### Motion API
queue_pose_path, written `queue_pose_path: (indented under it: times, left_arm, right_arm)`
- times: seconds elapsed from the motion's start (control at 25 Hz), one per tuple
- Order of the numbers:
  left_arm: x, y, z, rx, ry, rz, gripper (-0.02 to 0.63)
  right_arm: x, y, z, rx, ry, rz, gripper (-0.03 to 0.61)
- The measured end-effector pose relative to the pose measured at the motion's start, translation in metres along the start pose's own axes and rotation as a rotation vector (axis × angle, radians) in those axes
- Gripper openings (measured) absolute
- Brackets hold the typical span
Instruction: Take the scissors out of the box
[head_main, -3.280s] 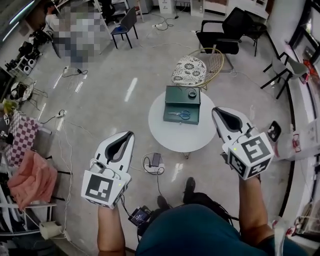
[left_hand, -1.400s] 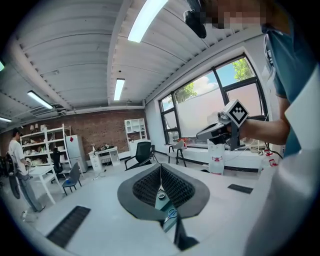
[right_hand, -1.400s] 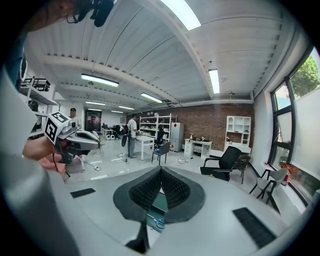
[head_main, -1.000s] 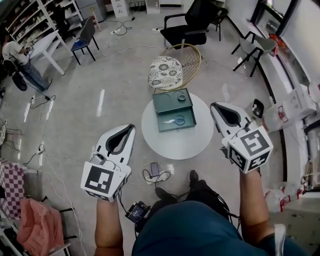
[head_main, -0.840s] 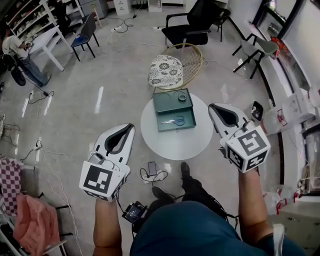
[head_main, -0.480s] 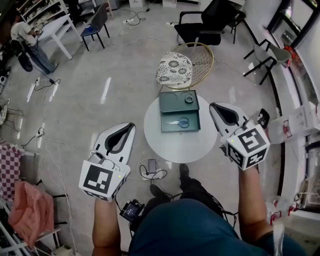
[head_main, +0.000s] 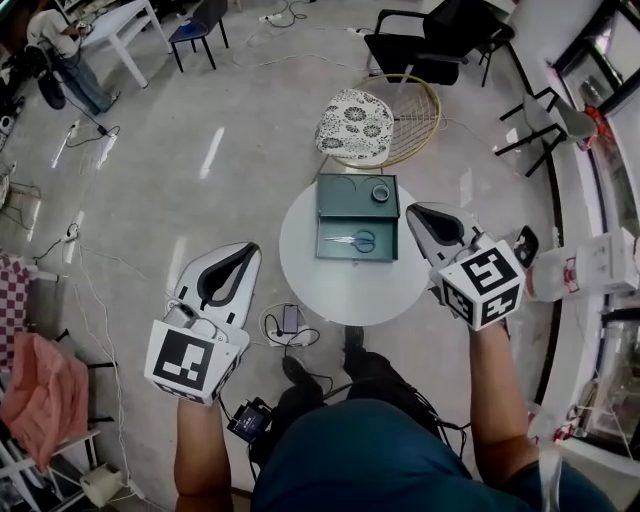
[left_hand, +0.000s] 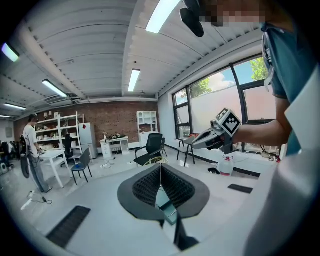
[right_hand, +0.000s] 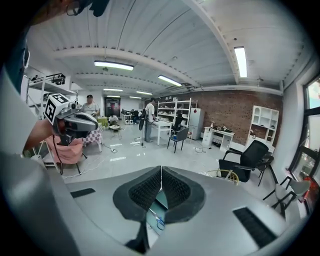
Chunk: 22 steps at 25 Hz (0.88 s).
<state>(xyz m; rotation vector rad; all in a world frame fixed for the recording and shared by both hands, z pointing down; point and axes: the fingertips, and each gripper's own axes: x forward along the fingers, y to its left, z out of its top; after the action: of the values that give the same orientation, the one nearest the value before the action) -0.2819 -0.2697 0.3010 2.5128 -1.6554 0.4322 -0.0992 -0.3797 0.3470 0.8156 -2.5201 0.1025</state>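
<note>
An open dark green box (head_main: 358, 215) stands on a small round white table (head_main: 340, 285). Blue-handled scissors (head_main: 352, 240) lie flat in its near half, and a tape roll (head_main: 380, 193) sits in the far half. My left gripper (head_main: 250, 248) is held high over the floor, left of the table, shut and empty. My right gripper (head_main: 412, 209) hovers by the table's right edge, beside the box, also shut and empty. In the right gripper view the scissors (right_hand: 157, 223) and box (right_hand: 161, 199) show below the closed right gripper (right_hand: 161, 169). The left gripper (left_hand: 161, 165) has its jaws pressed together.
A wicker chair with a patterned cushion (head_main: 365, 118) stands just behind the table. Black chairs (head_main: 430, 45) are farther back. A phone and cables (head_main: 288, 320) lie on the floor near the table's left foot. A white jug (head_main: 565, 275) sits on the right.
The table and box have come a little nearer and more central in view. My right gripper now sits closer to the box's right side. Both grippers have stayed shut.
</note>
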Motion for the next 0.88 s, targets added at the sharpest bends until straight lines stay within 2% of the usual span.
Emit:
queue_pose_path:
  times: [0.52,0.88]
  left_arm:
    - [0.033,0.02,-0.08,-0.098,0.087,0.066,0.02]
    - [0.065,0.025,-0.141,-0.172,0.139,0.089,0.02]
  right_arm:
    - [0.114,-0.004,-0.085,-0.07,0.167,0.157,0.037]
    - [0.184,-0.005,-0.17,-0.139,0.315,0.275,0.037]
